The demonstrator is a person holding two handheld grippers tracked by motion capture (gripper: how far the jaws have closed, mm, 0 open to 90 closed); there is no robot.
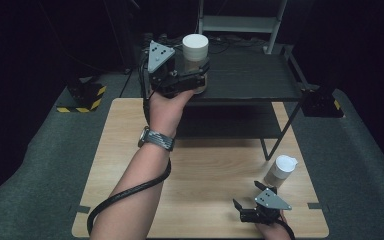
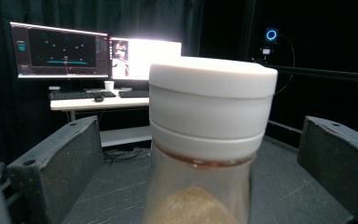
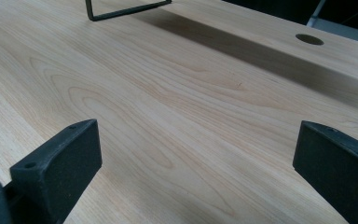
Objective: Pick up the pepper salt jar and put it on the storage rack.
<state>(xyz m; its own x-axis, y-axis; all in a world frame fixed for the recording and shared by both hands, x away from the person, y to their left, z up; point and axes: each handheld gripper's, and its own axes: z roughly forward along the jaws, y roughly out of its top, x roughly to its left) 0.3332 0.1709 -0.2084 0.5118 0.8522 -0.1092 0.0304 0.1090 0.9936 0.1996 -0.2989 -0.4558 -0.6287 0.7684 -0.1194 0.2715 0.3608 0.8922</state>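
Left gripper: raised over the top shelf of the black rack, jaws spread to either side of a jar; gaps show between each jaw and the glass in the left gripper view, so released, not clamped.
Jar: white lid, clear body with brown powder; the high view puts it at the rack's front left corner, upright.
Jar base: hidden behind the gripper from above and cut off below the frame in the left gripper view; contact with the shelf cannot be told.
Left gripper view extra: lit monitors and a desk with keyboards far behind the jar.
Right gripper: low over the wooden table near its front right edge, jaws wide apart, holding nothing.
Right gripper view: bare wood grain between the jaws, a rack foot at top, a round hole in the tabletop.
Second jar: white lid, standing on the table just beyond the right gripper, close to the rack's leg.
Open room: wide bare table between forearm and right gripper; rack shelf free to the jar's right.
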